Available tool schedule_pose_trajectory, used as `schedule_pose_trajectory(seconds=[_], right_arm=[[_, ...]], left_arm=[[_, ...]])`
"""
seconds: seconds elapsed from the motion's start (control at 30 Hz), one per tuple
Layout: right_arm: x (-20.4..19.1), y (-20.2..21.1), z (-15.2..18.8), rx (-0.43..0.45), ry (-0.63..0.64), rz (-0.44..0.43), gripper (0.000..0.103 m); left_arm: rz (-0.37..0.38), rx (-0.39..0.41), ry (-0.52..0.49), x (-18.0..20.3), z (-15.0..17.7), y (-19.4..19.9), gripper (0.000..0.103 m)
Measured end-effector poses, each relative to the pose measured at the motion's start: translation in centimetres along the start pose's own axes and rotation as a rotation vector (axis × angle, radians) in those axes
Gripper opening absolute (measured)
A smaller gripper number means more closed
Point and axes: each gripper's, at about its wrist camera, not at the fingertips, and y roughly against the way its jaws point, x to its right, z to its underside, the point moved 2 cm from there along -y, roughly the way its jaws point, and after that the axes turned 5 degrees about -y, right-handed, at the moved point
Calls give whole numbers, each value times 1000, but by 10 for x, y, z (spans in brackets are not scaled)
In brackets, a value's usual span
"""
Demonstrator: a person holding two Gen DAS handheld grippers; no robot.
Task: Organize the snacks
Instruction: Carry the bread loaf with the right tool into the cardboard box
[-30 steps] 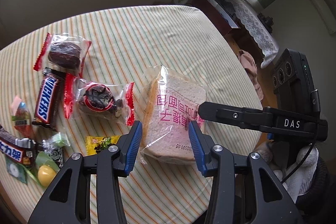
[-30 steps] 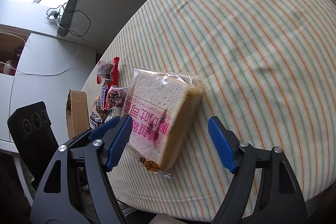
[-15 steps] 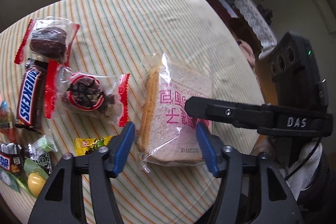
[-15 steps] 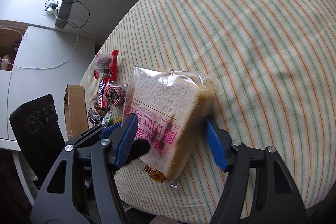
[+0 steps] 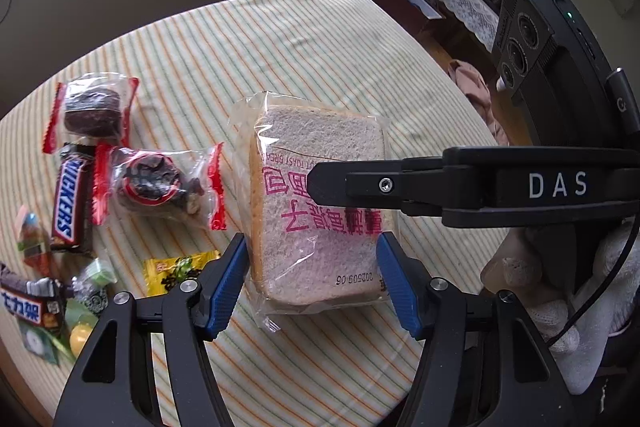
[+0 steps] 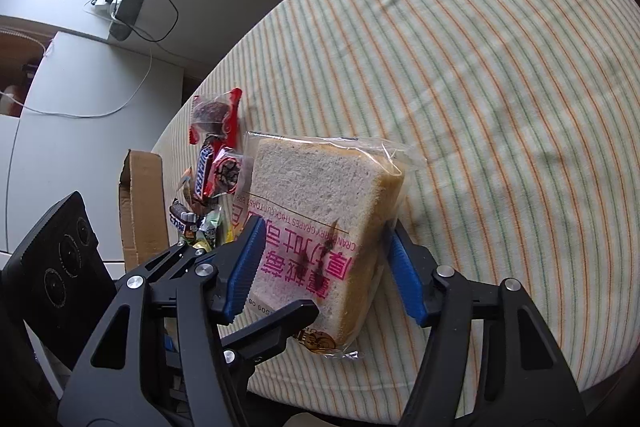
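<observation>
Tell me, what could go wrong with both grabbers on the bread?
The right gripper, its jaws just closing, seems to pinch the bagged bread; soft bread could squash. The left gripper, its jaws just opened, straddles the same bread; if both pull, the bag might tear. The two grippers cross closely over it, so their fingers could bump.
</observation>
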Motion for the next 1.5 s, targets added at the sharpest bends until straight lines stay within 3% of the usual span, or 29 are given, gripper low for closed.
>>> schedule_pose_trajectory(seconds=[0.23, 0.63, 1.1, 1.5], right_arm=[[-35, 5, 1, -3, 81, -10, 63], [-130, -16, 14, -60, 265, -53, 63], [-246, -57, 54, -157, 490, -110, 63], [-309, -99, 92, -248, 627, -139, 63]], left_arm=[[-10, 71, 79, -19, 4, 32, 63], [-108, 200, 226, -62, 38, 95, 63], [-224, 337, 430, -119, 99, 166, 63], [-317, 392, 568, -158, 152, 200, 63]])
